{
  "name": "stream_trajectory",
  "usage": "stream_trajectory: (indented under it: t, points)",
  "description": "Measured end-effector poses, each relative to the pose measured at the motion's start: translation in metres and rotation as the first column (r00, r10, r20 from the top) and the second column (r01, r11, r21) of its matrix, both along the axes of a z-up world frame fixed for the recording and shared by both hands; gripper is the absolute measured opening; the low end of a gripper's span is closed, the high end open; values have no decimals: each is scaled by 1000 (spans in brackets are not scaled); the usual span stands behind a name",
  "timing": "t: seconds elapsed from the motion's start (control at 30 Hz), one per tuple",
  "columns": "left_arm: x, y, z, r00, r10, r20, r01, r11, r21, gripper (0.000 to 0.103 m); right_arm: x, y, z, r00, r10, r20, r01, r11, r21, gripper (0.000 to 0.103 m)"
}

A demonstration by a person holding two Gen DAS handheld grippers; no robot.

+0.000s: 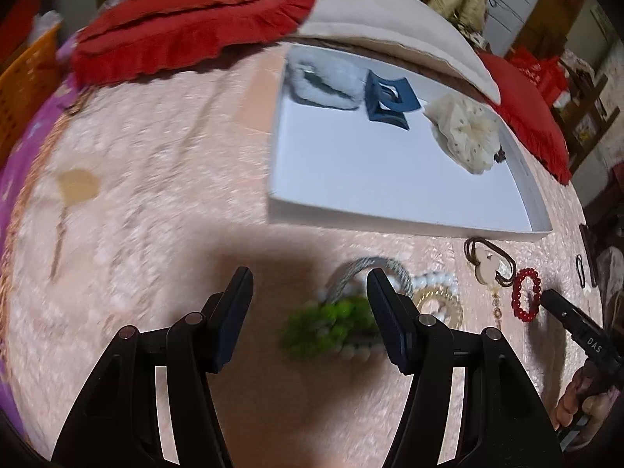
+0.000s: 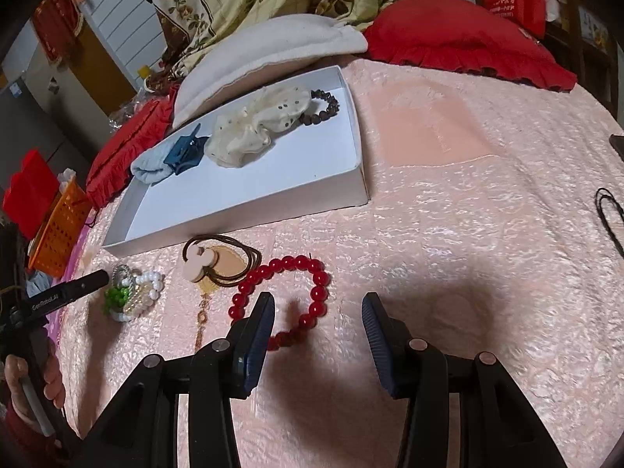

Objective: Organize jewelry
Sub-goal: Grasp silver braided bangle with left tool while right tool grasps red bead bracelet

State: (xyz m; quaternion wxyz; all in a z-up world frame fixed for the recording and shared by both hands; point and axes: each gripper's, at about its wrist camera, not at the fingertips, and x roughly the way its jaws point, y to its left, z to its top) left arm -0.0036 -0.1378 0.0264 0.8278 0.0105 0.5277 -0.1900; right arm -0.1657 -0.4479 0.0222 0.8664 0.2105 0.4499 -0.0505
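Observation:
A white box (image 2: 249,195) (image 1: 409,222) lies on the pink bedspread and holds a pale blue fluffy item (image 2: 148,167), a blue hair claw (image 2: 185,152) (image 1: 390,99), a cream scrunchie (image 2: 253,124) (image 1: 466,132) and a dark bead bracelet (image 2: 323,107). In front of the box lie a green bead piece (image 1: 331,323) (image 2: 115,296) with white pearls (image 1: 433,282), a brown hair tie with a wooden charm (image 2: 218,261) (image 1: 487,267), and a red bead bracelet (image 2: 288,296) (image 1: 526,298). My left gripper (image 1: 310,312) is open just above the green piece. My right gripper (image 2: 318,329) is open over the red bracelet.
Red frilled pillows (image 1: 183,27) (image 2: 468,43) and a cream pillow (image 2: 269,54) line the far side. An orange basket (image 2: 58,226) stands at the left bed edge. A black hair tie (image 2: 608,214) lies at the right.

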Motion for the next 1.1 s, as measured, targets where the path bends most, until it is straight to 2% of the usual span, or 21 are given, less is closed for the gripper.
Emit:
stream_trajectory:
  t: [0.23,0.3,0.33,0.37,0.43,0.47,0.5,0.53,0.8,1.1]
  points:
    - [8,-19,-11,996,-84,-11,84,996,6,60,9,13,0,1000,18,8,-17,996,-89,44]
    - [5,-21,-12,996,-94,8,93,995,26,52,12,20,-1,1000,22,2,-21,990,-141,41]
    - [3,-22,-11,994,-105,14,104,994,29,42,12,22,-1,1000,23,0,-23,987,-159,40]
    - [3,-21,-10,993,-116,1,116,993,4,24,12,24,-2,1000,23,-3,-23,983,-182,38]
    - [4,-20,-8,994,-108,-25,107,994,-27,9,12,27,-2,1000,14,-10,-16,976,-218,29]
    - [4,-20,-5,995,-99,-24,99,995,-25,7,12,27,-2,1000,12,-11,-14,974,-226,25]
    - [2,-20,-2,995,-94,-12,94,995,-21,6,12,27,-2,1000,14,-11,-16,975,-220,15]
    - [0,-19,2,996,-90,-7,89,996,-26,6,12,26,-2,1000,14,-12,-17,978,-207,9]
    - [-26,-2,38,997,-72,16,73,989,-126,6,-3,26,8,999,20,29,-17,994,-107,9]
    - [-59,15,82,994,-80,71,93,973,-210,6,-25,35,39,995,38,94,-30,996,-86,9]
